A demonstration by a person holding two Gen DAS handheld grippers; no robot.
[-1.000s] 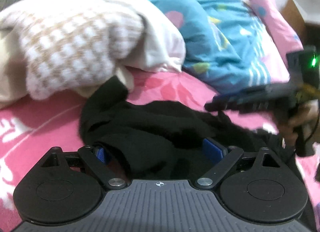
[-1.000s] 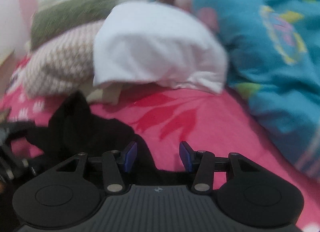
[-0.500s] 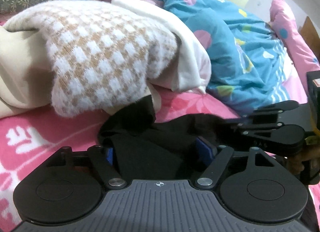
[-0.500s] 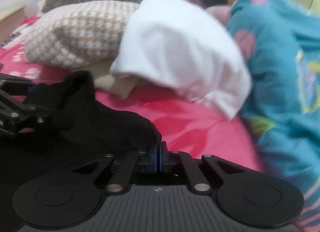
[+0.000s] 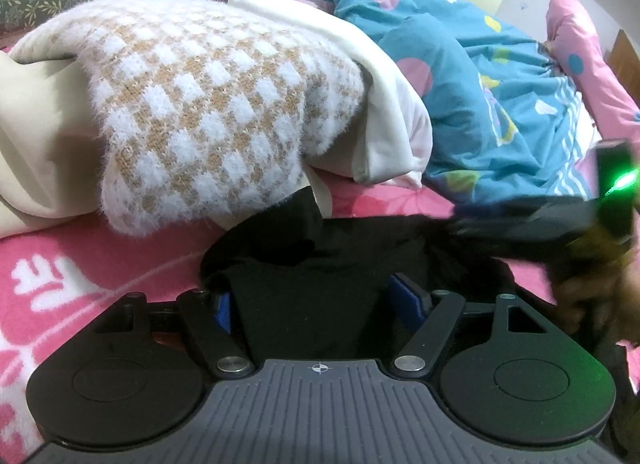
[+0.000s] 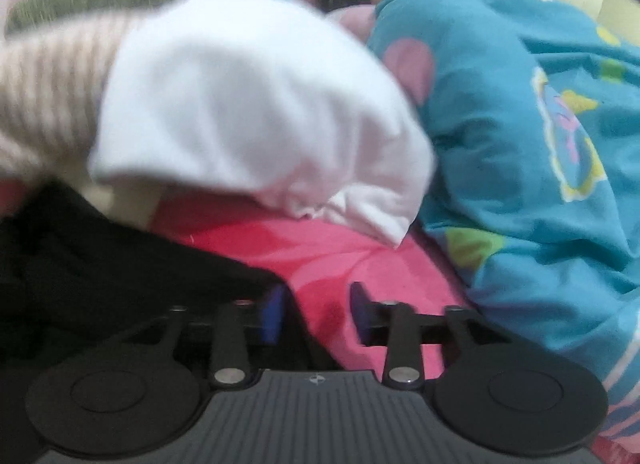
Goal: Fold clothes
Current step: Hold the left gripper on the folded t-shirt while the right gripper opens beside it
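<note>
Crumpled black cloth garment (image 5: 320, 264) lying on pink flowered bedsheet (image 5: 80, 264), bunching between parted jaws of left gripper (image 5: 320, 306). Right gripper (image 6: 316, 314), jaws just reopening, gripping nothing, edging garment's right end; long axis running crosswise.

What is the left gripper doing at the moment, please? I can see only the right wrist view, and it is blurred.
Observer: The left gripper straddles the black garment. Its jaws have just been closing with the cloth between them. I cannot tell whether the pads press on it.
Operator: Thank you. What is the streaky pale pile at my upper left?
Observer: It is a fluffy beige-and-white checked sweater, draped over cream cloth.
Operator: Does the black garment reach it?
Observer: Yes, one corner of the black garment stands up against the sweater's lower edge.
</note>
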